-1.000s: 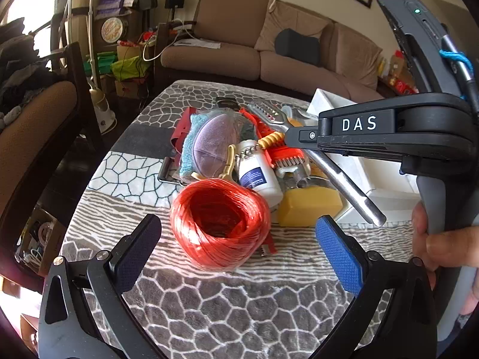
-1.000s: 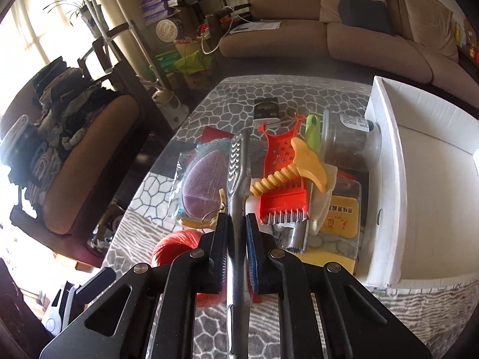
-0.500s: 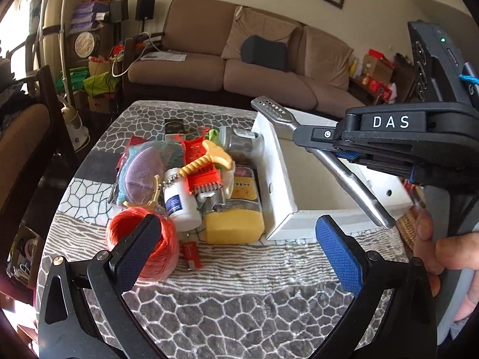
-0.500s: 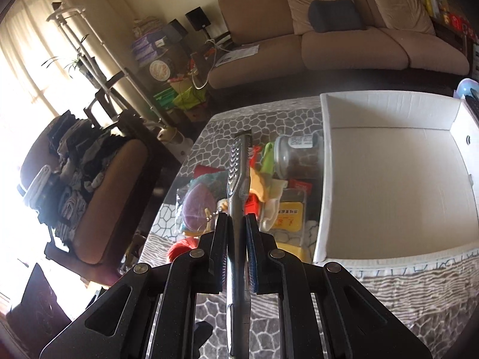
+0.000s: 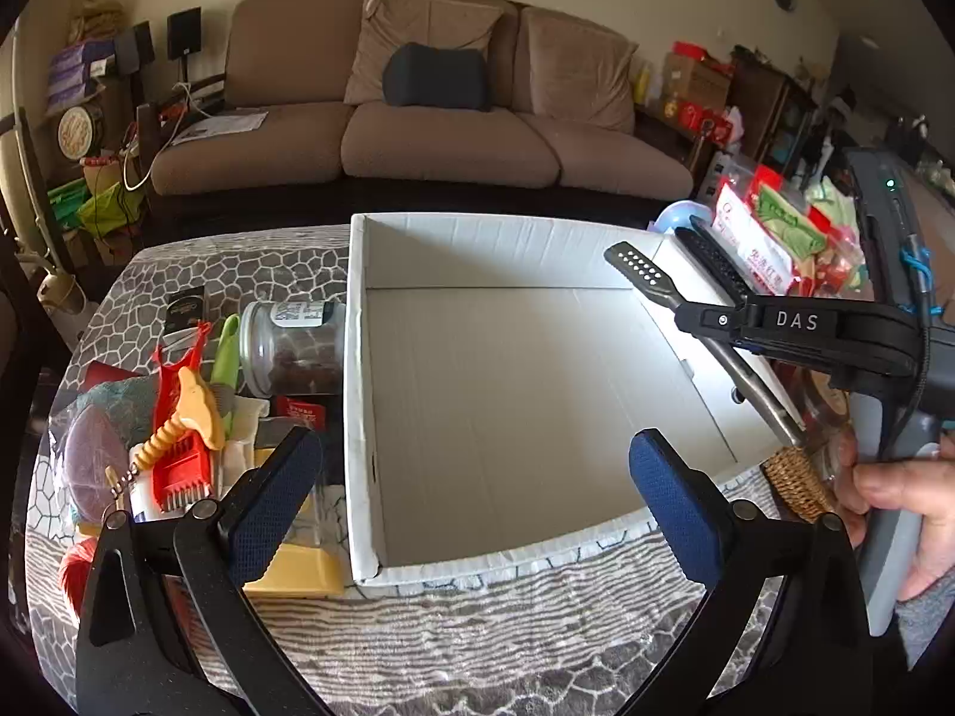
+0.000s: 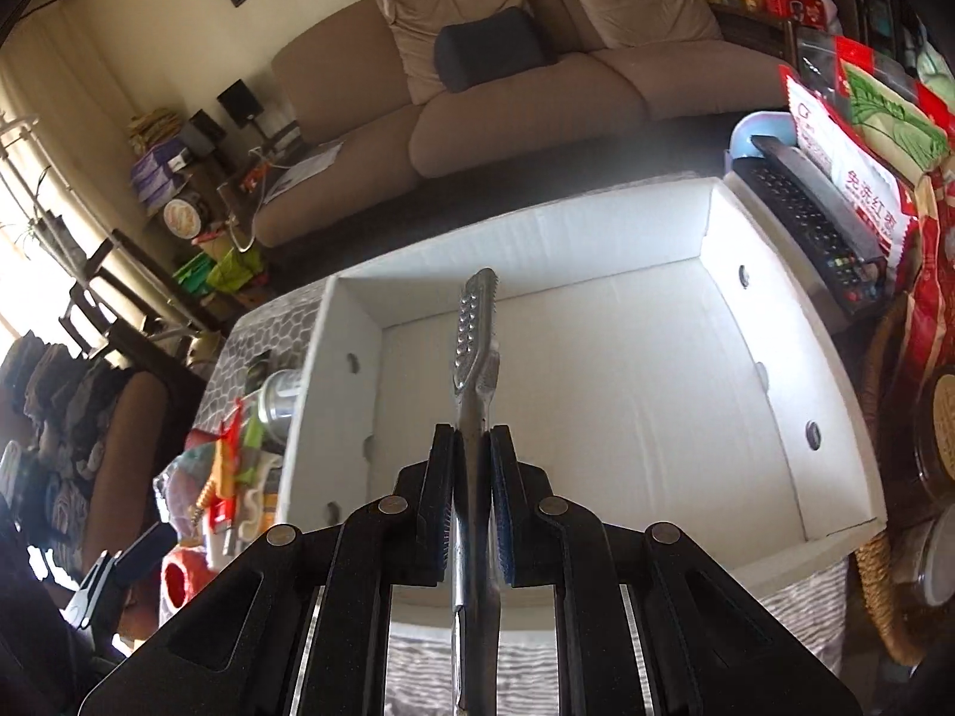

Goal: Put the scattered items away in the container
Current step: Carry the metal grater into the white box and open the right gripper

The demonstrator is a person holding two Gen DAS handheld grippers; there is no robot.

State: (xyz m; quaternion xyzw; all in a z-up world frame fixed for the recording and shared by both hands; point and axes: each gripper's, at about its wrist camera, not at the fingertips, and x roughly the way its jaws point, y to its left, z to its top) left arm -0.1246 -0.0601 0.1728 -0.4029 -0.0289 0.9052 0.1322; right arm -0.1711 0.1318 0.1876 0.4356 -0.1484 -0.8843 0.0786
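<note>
Both grippers have swung away from the pile toward the box (image 5: 525, 394), which now fills each view where a second ago the clutter did. On the right gripper (image 6: 471, 465) the fingers are clamped on the tongs (image 6: 474, 322), gripping the shaft partway along, so the perforated tip projects forward over the box floor and the handle end trails back under the gripper. From the left wrist view the tongs hang above the right side of the box, clear of its walls. On the left gripper (image 5: 477, 483) the fingers stand wide apart with nothing between them, over the near wall of the box. The step in hand appears to be the drop. To do it well, carry the tongs further in until both ends lie inside the walls, since the trailing handle may otherwise catch the near rim. Lower the tip close to the floor before releasing; the tongs are long and hard and would likely bounce or tip out from height. Lay them along one wall to leave room. Remaining items, among them the jar (image 5: 292, 346), the grater (image 5: 179, 447) and the sponge (image 5: 298, 573), lie on the surface (image 5: 477, 644) left of the box, so the left gripper is well placed to take the next one.
</note>
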